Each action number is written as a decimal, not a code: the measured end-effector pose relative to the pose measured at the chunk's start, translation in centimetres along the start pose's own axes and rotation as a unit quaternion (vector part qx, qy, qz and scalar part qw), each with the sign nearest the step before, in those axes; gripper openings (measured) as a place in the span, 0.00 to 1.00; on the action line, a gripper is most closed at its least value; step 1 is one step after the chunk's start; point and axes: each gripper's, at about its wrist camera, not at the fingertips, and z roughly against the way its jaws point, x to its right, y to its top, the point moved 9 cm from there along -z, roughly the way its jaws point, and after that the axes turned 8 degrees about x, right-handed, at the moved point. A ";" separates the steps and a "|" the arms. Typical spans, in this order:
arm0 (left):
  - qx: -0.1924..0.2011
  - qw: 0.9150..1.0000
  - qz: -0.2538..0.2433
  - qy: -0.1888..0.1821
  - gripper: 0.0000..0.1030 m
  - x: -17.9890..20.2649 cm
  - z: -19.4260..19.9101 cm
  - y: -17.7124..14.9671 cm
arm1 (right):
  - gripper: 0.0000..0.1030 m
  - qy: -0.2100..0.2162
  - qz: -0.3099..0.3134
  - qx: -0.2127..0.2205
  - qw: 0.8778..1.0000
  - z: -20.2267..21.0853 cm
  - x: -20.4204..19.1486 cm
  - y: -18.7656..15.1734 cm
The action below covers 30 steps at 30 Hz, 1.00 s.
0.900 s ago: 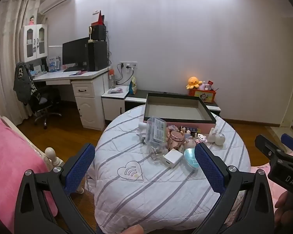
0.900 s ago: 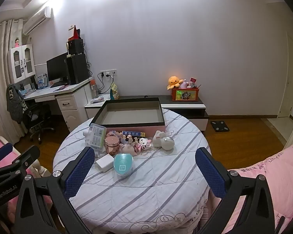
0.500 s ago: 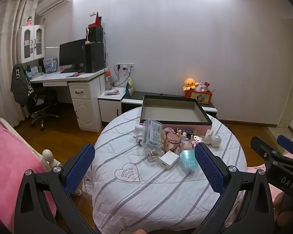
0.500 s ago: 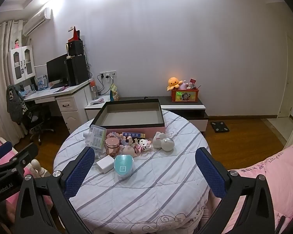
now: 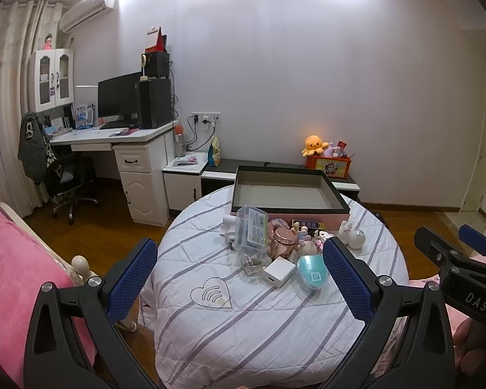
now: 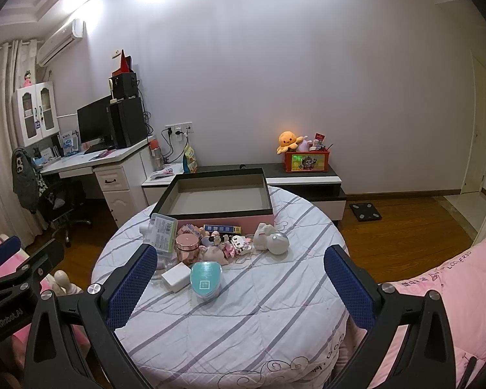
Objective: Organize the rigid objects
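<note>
A round table (image 5: 249, 330) (image 6: 243, 324) under a striped white quilt carries a pile of small rigid items. Among them are a teal oval case (image 5: 312, 272) (image 6: 205, 278), a white charger block (image 5: 278, 272) (image 6: 176, 276), a rose-gold jar (image 5: 283, 243) (image 6: 187, 247), a clear plastic box (image 5: 252, 228) (image 6: 162, 231) and a white figurine (image 5: 351, 235) (image 6: 272, 240). Behind them lies an empty pink tray-box with a black rim (image 5: 288, 191) (image 6: 217, 194). My left gripper (image 5: 239, 278) and right gripper (image 6: 239, 288) both stand open, short of the pile and holding nothing.
A pink bed (image 5: 13, 259) lies at the left and pink bedding (image 6: 444, 291) at the right. Beyond the table are a white desk (image 5: 126, 149) with a monitor, an office chair (image 5: 64, 178) and a low cabinet (image 6: 304, 181) with a toy crate. The floor is wood.
Both views have drifted slightly; the table and pile sit a little lower and nearer in the left wrist view. Both grippers stay wide open and nothing on the table has moved.
</note>
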 end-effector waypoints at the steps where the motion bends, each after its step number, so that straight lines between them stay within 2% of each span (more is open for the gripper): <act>1: 0.001 1.000 0.000 0.000 1.00 0.0 0.0 0.1 | 1.00 0.001 0.000 0.000 1.000 0.0 0.0 0.0; 10: 0.011 1.000 0.006 -0.001 1.00 -0.2 0.5 0.7 | 1.00 0.002 -0.001 0.004 1.000 0.1 -0.1 0.2; 30: 0.005 1.000 0.015 -0.001 1.00 -0.4 0.3 0.6 | 1.00 0.000 0.000 0.009 1.000 0.1 0.1 0.4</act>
